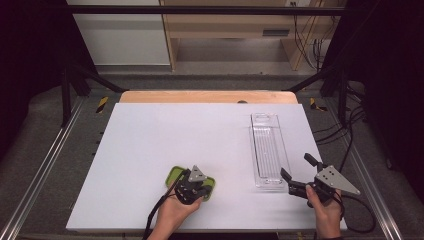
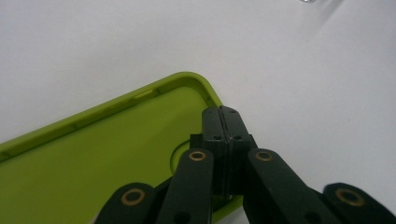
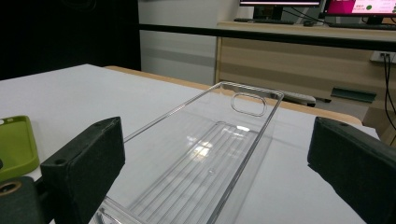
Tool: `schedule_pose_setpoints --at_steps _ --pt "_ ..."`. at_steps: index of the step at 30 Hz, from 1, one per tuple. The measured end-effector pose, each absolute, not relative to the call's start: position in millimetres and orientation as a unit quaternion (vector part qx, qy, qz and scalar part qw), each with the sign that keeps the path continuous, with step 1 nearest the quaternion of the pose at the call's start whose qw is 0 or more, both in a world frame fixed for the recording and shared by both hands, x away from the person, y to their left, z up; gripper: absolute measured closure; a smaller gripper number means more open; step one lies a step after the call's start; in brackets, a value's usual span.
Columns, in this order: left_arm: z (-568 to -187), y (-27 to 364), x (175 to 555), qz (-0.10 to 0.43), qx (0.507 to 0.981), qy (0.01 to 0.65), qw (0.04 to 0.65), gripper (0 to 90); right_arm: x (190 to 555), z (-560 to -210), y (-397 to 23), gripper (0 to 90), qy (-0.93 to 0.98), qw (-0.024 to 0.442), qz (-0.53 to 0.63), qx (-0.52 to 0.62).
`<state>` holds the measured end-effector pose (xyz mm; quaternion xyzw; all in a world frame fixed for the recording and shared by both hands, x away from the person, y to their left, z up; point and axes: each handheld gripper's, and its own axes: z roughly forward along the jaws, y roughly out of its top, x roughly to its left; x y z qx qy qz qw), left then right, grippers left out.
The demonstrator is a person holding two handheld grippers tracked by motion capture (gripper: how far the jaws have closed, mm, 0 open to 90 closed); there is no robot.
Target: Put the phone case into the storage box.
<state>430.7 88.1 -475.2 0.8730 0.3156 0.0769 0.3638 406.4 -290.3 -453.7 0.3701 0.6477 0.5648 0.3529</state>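
Note:
A lime-green phone case (image 1: 172, 175) lies open side up near the front of the white table (image 1: 165, 130). My left gripper (image 1: 194, 183) is over the case's right part. In the left gripper view the jaws (image 2: 223, 114) are pressed together with nothing showing between them, lying across the green case (image 2: 93, 154) near its corner. A long clear plastic tray (image 1: 267, 150) lies at the right. My right gripper (image 1: 298, 167) stands open just right of the tray's near end. In the right gripper view the clear tray (image 3: 210, 154) stretches away between the wide-apart jaws (image 3: 217, 156), with the case (image 3: 14, 140) at far left.
The white table ends in a wooden strip (image 1: 207, 96) at the back. Metal rails (image 1: 45, 165) run along both sides, and cables (image 1: 350, 125) trail at the right. A wooden desk (image 3: 299, 60) stands beyond the table.

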Motion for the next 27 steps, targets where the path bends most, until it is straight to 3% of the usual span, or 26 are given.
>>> schedule_pose_setpoints --at_steps 14,27 --pt "-479.0 86.4 423.9 0.085 0.866 0.305 0.386 90.0 402.4 -449.5 -288.1 3.0 0.638 0.361 0.565 0.378" --pt "-446.1 145.3 421.1 0.202 0.785 0.338 0.478 90.0 394.6 -438.1 -288.1 2.7 0.626 0.377 0.565 0.383"
